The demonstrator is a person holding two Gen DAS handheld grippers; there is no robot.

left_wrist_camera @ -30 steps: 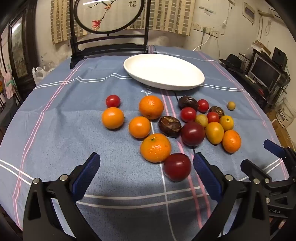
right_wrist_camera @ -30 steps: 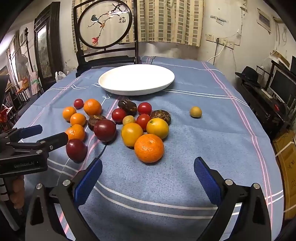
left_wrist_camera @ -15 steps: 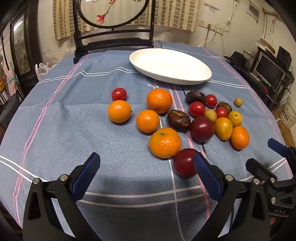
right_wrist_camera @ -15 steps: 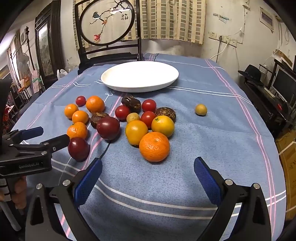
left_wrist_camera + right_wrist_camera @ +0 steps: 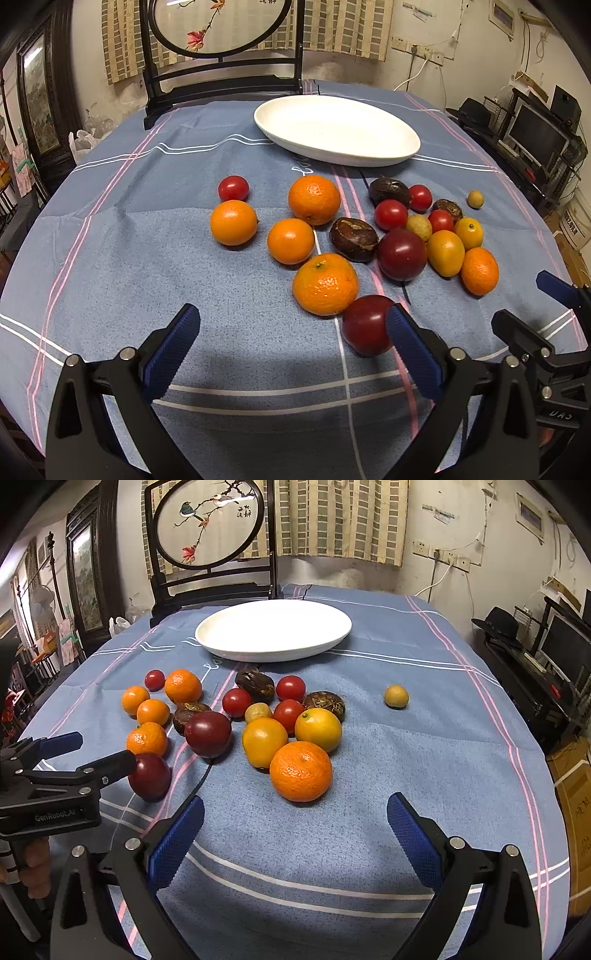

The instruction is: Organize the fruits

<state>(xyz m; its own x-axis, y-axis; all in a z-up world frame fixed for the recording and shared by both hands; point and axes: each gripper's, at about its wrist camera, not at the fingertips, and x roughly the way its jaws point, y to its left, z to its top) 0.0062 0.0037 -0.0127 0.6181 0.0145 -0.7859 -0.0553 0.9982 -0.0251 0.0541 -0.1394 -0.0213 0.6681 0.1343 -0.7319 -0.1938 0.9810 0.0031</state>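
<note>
My left tool hangs low over the counter with its jaws spread wide and nothing between them. Its right blue pad sits just in front of a dark red plum, partly covering it; I cannot tell if they touch. Just beyond that plum, touching it, lies a big tangerine. My right tool is also spread wide and empty, hovering near another tangerine. The rest of the fruit is clustered mid-counter: oranges, small tomatoes, brown wrinkled fruits, a second plum and two yellow-orange fruits. One small yellow fruit lies well apart to the right. The white plate sits beyond the pile, bare. A dark wooden chair stands at the far edge.
</note>
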